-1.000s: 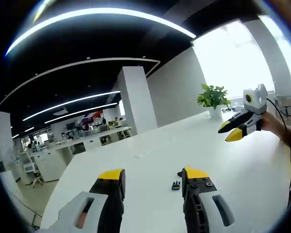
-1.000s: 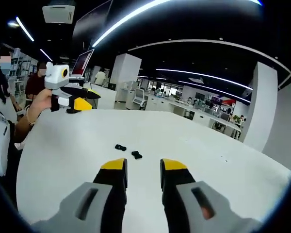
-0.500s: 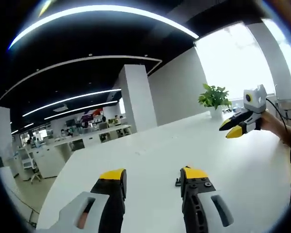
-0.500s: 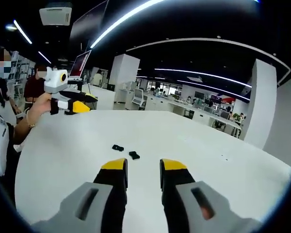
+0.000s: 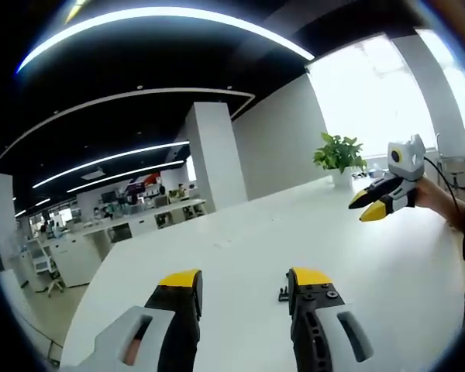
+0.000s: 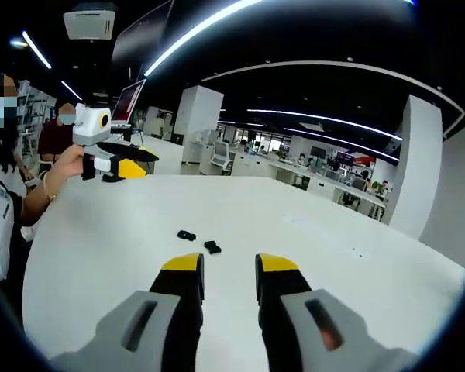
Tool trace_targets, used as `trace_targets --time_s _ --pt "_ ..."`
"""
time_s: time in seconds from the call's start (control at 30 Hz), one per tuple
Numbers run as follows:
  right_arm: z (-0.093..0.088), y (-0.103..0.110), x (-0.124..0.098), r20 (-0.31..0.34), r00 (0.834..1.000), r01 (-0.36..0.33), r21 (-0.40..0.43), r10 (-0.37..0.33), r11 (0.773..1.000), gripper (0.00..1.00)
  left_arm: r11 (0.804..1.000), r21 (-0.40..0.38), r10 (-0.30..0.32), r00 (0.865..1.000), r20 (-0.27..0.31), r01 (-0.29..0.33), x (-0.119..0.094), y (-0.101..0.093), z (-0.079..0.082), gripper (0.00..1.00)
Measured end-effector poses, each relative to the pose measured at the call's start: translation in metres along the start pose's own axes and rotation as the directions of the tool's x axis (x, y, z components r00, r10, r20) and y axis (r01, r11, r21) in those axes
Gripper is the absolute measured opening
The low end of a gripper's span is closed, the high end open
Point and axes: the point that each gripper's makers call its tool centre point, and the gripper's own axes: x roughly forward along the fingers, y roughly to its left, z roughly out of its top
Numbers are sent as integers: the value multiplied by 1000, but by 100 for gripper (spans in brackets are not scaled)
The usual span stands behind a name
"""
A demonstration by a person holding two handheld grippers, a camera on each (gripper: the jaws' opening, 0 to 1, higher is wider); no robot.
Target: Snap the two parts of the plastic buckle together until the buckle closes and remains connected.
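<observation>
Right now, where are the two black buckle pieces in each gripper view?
Left gripper view: one buckle piece peeks out beside the left gripper's right jaw.
Right gripper view: both buckle pieces lie apart on the table, just beyond the right gripper's jaws.
Shared landmark: the white table.

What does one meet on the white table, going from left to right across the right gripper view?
Left gripper with yellow-tipped black jaws, held in a hand → first small black plastic buckle part → second small black plastic buckle part, apart from the first → right gripper's own yellow-tipped jaws.
</observation>
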Motion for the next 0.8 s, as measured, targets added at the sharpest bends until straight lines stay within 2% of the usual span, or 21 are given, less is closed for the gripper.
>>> trace_targets --time_s 0.43,0.8 --pt "6 1 2 2 1000 -9 -7 9 1000 27 999 26 -22 1000 -5 22 4 -7 5 45" --pt "13 5 11 10 999 -43 5 43 999 26 999 41 -25 999 -20 26 13 -8 11 44"
